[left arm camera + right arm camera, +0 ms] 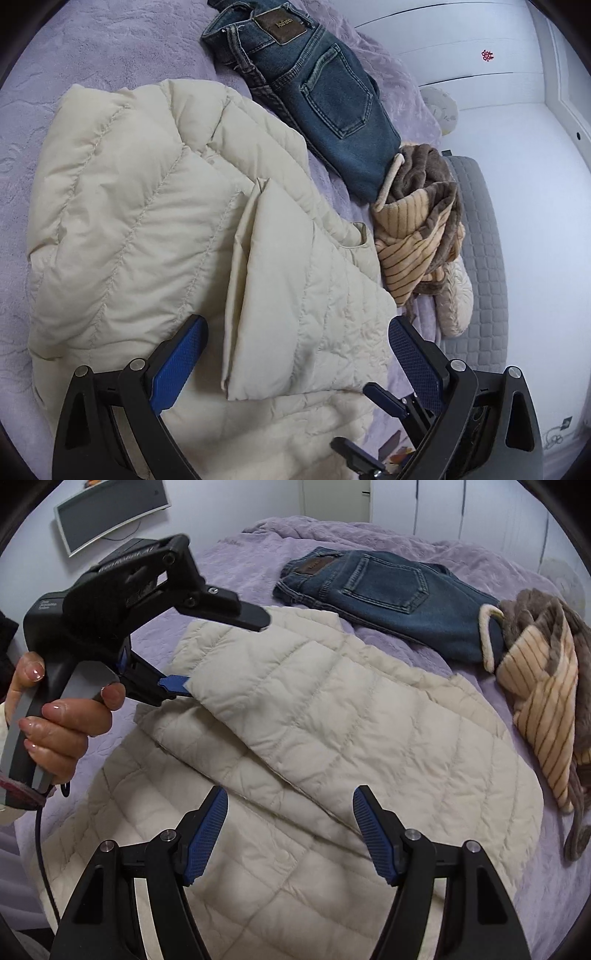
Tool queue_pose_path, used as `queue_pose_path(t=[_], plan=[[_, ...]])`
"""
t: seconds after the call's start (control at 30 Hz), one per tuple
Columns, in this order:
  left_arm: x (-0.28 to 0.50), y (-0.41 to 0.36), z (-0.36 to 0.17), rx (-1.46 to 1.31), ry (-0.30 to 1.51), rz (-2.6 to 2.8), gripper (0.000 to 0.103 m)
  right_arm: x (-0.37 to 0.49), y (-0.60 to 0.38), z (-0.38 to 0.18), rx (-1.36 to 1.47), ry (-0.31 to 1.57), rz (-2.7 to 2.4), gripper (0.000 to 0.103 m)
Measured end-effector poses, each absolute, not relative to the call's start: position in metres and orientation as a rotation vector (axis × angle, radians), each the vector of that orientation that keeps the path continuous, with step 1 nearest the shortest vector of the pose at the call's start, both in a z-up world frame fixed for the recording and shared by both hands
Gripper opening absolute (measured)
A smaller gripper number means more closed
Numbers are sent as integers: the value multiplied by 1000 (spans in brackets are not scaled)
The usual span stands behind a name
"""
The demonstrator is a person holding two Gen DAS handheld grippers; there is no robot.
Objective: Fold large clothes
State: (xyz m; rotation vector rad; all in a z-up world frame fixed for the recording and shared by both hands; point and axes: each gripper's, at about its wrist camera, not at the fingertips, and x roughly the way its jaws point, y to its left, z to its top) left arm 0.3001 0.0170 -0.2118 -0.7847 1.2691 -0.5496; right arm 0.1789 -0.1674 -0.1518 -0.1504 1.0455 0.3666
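While the cream jacket [314, 738] lies on the purple bedspread [258, 554] beside folded jeans [388, 587], the left gripper [295, 343] and right gripper [290, 812] hover above it, released.

Soft cloth against hard plastic

Cream jacket [332, 738]: quilted, faintly sheened fabric; jeans [391, 590]: matt denim; bedspread [110, 44]: embossed plush; right gripper [290, 805]: matt black plastic, ribbed blue pads [207, 834].
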Motion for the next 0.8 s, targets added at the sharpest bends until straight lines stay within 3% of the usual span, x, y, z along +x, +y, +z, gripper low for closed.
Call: queue_pose_path(t=[0.07, 0.1, 0.13, 0.17, 0.4, 0.8], plan=[[301, 14, -211, -742, 1287, -526, 48, 175, -187, -153, -89, 1068, 336, 74], [300, 14, -212, -727, 1301, -517, 36, 174, -197, -154, -52, 1079, 320, 74], [300, 13, -212, -713, 1312, -509, 14, 173, -207, -155, -11, 1090, 303, 74], [299, 12, -212, -697, 1314, -501, 11, 174, -218, -157, 31, 1099, 286, 74], [267, 26, -190, -623, 1237, -485, 11, 166, -276, -156, 266, 1097, 164, 74], [238, 43, -223, -527, 1304, -394, 11, 162, -360, -157, 444, 1050, -43, 74]])
